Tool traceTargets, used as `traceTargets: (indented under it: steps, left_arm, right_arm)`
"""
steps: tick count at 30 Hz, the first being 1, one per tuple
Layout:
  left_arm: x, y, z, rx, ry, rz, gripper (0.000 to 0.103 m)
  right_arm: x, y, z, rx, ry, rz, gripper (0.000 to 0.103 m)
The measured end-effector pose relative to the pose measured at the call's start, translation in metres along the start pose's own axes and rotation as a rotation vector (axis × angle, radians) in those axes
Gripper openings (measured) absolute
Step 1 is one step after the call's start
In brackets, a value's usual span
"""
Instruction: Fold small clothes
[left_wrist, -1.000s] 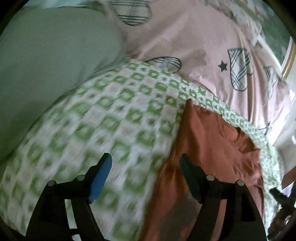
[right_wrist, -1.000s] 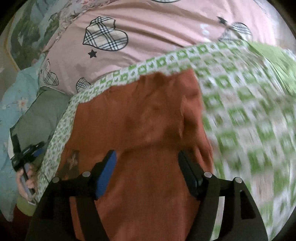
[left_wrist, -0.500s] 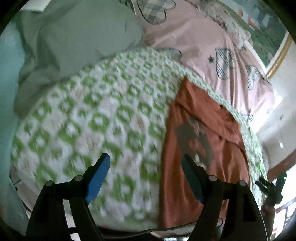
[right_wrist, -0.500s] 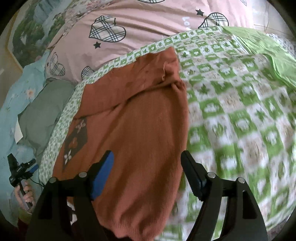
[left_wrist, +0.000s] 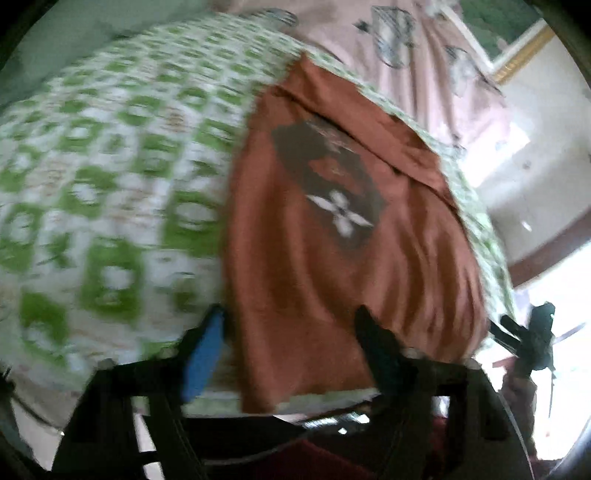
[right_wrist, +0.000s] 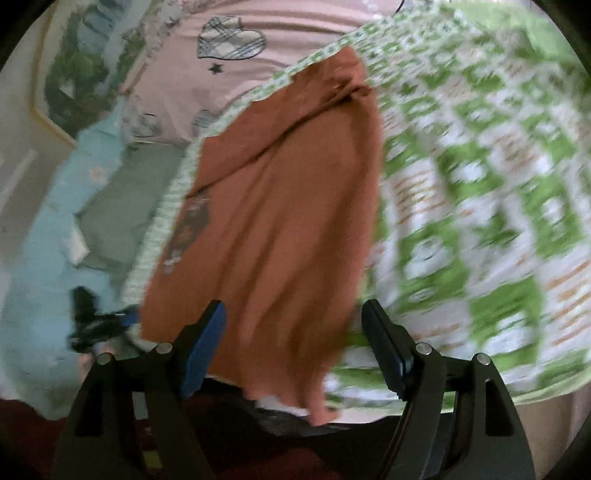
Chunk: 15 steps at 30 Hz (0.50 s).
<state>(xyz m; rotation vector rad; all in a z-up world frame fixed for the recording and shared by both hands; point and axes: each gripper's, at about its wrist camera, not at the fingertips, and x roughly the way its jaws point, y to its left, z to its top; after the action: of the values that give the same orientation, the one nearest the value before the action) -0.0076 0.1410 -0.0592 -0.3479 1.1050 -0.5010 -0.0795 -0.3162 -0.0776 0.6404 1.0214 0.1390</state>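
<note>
In the left wrist view, a green-checked blanket (left_wrist: 110, 177) fills the left side. A rust-coloured garment (left_wrist: 332, 258) is spread flat on it to the right, a dark patch (left_wrist: 328, 184) on its chest. The left gripper (left_wrist: 291, 350) is held over the garment's near hem — jaws apart, nothing between them. The right gripper (right_wrist: 295, 343) is likewise seen spread wide above the hem, empty. A pink sheet (right_wrist: 177, 74) lies beyond.
</note>
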Motion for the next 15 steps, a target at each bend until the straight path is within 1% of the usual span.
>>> traceTargets:
  steps: [1,3,4,7,10,11,12,13,14,15]
  left_arm:
    - [0.004,-0.004,0.0,0.023,0.018,-0.006,0.051]
    - [0.012,-0.013,-0.003,0.087,0.029,0.058,0.046]
    - [0.012,-0.014,-0.004,0.104,0.033,0.07,0.046]
    - [0.009,-0.008,-0.006,0.096,0.046,0.039,0.048]
    - [0.003,0.006,-0.008,0.07,0.054,-0.022,0.047]
    - [0.003,0.008,-0.008,0.071,0.055,-0.032,0.046]
    - [0.004,0.008,-0.008,0.075,0.054,-0.036,0.046]
    - [0.005,0.008,-0.009,0.078,0.053,-0.038,0.045]
    - [0.006,0.008,-0.009,0.086,0.05,-0.037,0.045]
    - [0.006,0.006,-0.009,0.097,0.048,-0.035,0.045]
  right_arm:
    - [0.001,0.001,-0.002,-0.004,0.001,0.021,0.076]
    - [0.003,0.003,-0.006,-0.022,0.003,0.037,0.075]
    - [0.002,0.003,-0.007,-0.026,0.004,0.049,0.075]
    - [-0.002,-0.001,-0.016,-0.028,0.016,0.089,0.069]
    - [0.0,-0.009,-0.026,0.0,0.033,0.158,0.06]
    - [0.003,-0.011,-0.029,0.012,0.042,0.178,0.055]
    - [0.01,-0.014,-0.034,0.027,0.062,0.205,0.053]
    - [0.015,-0.014,-0.037,0.028,0.068,0.213,0.051]
    - [0.018,-0.013,-0.039,0.027,0.063,0.216,0.05]
    - [0.02,-0.014,-0.042,0.037,0.047,0.237,0.049]
